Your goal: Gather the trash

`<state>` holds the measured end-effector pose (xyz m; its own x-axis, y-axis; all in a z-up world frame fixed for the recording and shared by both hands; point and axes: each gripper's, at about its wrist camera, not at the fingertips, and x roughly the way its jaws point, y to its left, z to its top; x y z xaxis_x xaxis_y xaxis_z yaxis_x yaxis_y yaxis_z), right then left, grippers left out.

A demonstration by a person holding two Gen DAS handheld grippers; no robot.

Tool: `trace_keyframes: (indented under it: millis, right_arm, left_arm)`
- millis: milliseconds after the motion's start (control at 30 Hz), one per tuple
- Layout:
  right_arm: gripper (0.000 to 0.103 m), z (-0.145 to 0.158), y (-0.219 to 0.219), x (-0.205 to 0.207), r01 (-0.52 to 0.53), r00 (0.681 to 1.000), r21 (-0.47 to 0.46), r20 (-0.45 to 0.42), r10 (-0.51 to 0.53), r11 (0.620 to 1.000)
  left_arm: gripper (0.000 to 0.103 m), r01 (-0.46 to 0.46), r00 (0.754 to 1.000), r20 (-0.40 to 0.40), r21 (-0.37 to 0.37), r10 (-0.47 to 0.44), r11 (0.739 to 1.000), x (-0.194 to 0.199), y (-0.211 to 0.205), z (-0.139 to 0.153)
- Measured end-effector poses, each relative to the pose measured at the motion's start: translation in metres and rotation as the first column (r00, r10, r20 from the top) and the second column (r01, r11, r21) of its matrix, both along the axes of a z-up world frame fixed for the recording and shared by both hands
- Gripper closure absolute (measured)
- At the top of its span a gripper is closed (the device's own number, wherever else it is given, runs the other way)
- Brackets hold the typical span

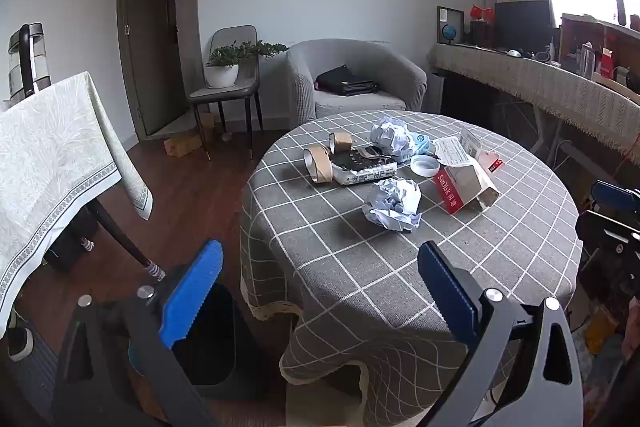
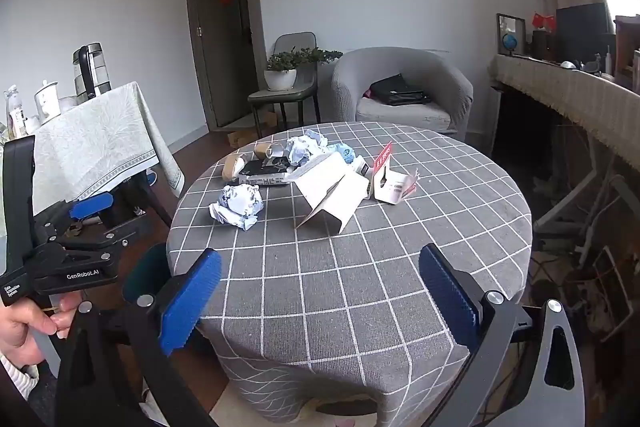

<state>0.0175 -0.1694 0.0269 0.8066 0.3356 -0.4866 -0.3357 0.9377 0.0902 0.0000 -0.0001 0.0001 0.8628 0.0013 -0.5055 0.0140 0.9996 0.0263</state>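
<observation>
1. Living room, white wall with red hangings, a brown door at 11 o'clock from the round table [image 1: 400, 267]; grey checked cloth covers that table.
2. Grey armchair [image 1: 352, 79] stands behind the table at 12 o'clock, a black bag on its seat.
3. Side table [image 1: 52, 147] with a pale cloth sits at 9 o'clock, well apart from the round one; a kettle stands on it.
4. Dark bin [image 1: 208, 339] stands on the floor just beside the table edge, at 7 o'clock in the left wrist view.
5. Left gripper [image 1: 320, 291] hovers over the near table rim, blue fingers [image 1: 192, 291] wide apart, nothing between them.
6. Right gripper [image 2: 320, 291] hovers over the near cloth, fingers wide apart, nothing held.
7. Hand [image 2: 28, 323] holds the left gripper's handle at 8 o'clock in the right wrist view.
8. Trash is clustered on the far half of the table, away from both grippers.
9. Torn white-and-red box [image 1: 464, 183] lies at the cluster's 3 o'clock.
10. Dark flat packet [image 1: 364, 167] lies in the middle.
11. Crumpled paper ball [image 1: 394, 205] is nearest the grippers; a second ball [image 1: 390, 139] lies behind the packet.
12. Two tape rolls [image 1: 318, 163] are at 9 o'clock, touching the packet.
13. White lid [image 1: 425, 166] sits between packet and box.
</observation>
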Motion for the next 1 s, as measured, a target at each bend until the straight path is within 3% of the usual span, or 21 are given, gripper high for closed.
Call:
trace_keyframes:
  millis: [1000]
  right_arm:
    - [0.003, -0.0034, -0.0006, 0.0013, 0.004, 1.000, 0.004, -0.001, -0.004, 1.000]
  left_arm:
    - [0.003, -0.011, 1.000, 0.002, 0.011, 0.011, 1.000, 0.0002, 0.0043, 0.0009]
